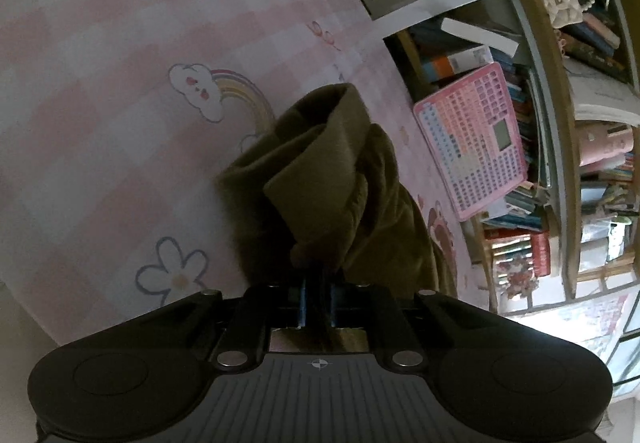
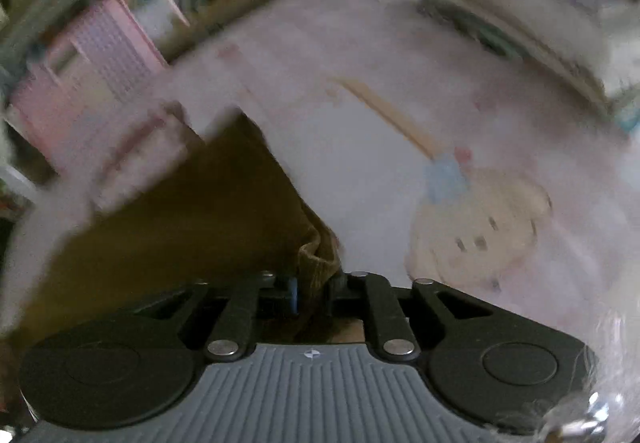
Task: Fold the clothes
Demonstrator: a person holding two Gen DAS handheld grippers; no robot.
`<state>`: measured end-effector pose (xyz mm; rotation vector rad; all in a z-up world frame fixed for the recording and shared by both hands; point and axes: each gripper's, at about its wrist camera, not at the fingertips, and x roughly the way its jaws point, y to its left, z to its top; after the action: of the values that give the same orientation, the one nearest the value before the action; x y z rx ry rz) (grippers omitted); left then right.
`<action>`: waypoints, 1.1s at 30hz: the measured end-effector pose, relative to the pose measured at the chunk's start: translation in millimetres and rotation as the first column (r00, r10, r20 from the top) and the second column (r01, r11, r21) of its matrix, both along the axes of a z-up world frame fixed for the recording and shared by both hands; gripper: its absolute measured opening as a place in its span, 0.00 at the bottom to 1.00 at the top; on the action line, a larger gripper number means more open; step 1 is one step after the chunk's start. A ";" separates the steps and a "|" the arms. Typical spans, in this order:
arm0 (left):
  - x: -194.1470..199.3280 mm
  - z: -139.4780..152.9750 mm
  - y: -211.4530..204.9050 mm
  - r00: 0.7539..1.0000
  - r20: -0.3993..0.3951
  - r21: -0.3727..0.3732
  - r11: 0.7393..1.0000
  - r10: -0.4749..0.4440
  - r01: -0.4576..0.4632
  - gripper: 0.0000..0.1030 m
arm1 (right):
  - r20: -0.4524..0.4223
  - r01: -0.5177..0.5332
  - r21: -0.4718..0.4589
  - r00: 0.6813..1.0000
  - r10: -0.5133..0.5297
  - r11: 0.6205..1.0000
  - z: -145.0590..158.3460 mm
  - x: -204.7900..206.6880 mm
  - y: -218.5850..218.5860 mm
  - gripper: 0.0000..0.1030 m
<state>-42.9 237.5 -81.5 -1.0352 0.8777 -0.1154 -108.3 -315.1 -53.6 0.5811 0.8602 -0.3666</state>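
An olive-green garment [image 1: 328, 179] hangs bunched and folded over above a pink checked bedsheet [image 1: 120, 91]. My left gripper [image 1: 318, 283] is shut on a fold of it, the cloth rising straight from the jaws. In the right wrist view, which is blurred by motion, my right gripper [image 2: 314, 283] is shut on a ribbed edge of the same olive garment [image 2: 192, 211], which spreads out to the left over the sheet [image 2: 360, 115].
A pink toy laptop [image 1: 474, 139] leans against a bookshelf [image 1: 540, 163] full of books at the bed's edge; it also shows in the right wrist view [image 2: 92, 71]. The sheet carries cartoon prints: a rainbow cloud [image 1: 200, 87], a flower [image 1: 176, 271] and a cartoon face [image 2: 484, 231].
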 end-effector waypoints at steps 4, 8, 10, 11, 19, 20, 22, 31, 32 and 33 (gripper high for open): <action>1.0 3.3 -1.9 1.000 0.004 0.021 1.000 -0.007 0.007 0.10 | 0.020 -0.005 -0.128 1.000 0.008 0.992 12.0 0.5 12.9 0.36; -2.0 28.5 -12.6 0.993 0.118 0.127 0.992 -0.020 0.005 0.04 | 0.072 -0.067 -0.217 0.994 0.085 0.974 28.5 -0.1 38.7 0.37; -8.8 57.4 -28.6 0.967 0.241 0.272 0.962 -0.079 0.011 0.03 | 0.088 -0.114 -0.236 0.987 0.138 0.965 32.6 1.3 53.7 0.36; -11.6 65.9 -36.1 0.955 0.274 0.329 0.944 -0.117 0.021 0.03 | 0.089 -0.137 -0.239 0.983 0.163 0.961 32.3 0.7 60.0 0.36; -8.1 8.9 -7.4 1.000 -0.029 0.160 0.987 -0.012 0.017 0.11 | -0.008 -0.301 -0.256 0.951 0.310 0.918 7.3 -1.1 94.9 0.35; -13.7 6.5 -0.5 1.000 -0.017 0.115 0.993 0.013 -0.011 0.15 | -0.021 -0.312 -0.254 0.948 0.317 0.915 5.0 -1.9 95.8 0.35; -20.8 8.6 7.1 0.999 -0.008 0.126 0.991 0.041 -0.040 0.25 | -0.030 -0.317 -0.261 0.947 0.320 0.912 3.1 -4.8 96.6 0.36; -25.2 9.2 15.2 0.997 -0.020 0.070 0.995 0.077 -0.075 0.64 | -0.020 -0.149 -0.282 0.989 0.149 0.948 6.6 -22.0 79.2 0.64; -22.4 9.2 15.3 0.997 -0.020 0.057 0.996 0.075 -0.074 0.66 | -0.027 -0.135 -0.285 0.991 0.132 0.949 6.0 -23.2 75.3 0.65; -22.1 9.1 15.4 0.997 -0.020 0.052 0.996 0.075 -0.074 0.66 | -0.034 -0.125 -0.289 0.992 0.120 0.949 5.0 -23.8 71.5 0.65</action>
<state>-65.1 252.8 -72.4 -1.0220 0.8571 -0.0184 -132.1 -243.5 -48.6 0.2507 0.8349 -0.3763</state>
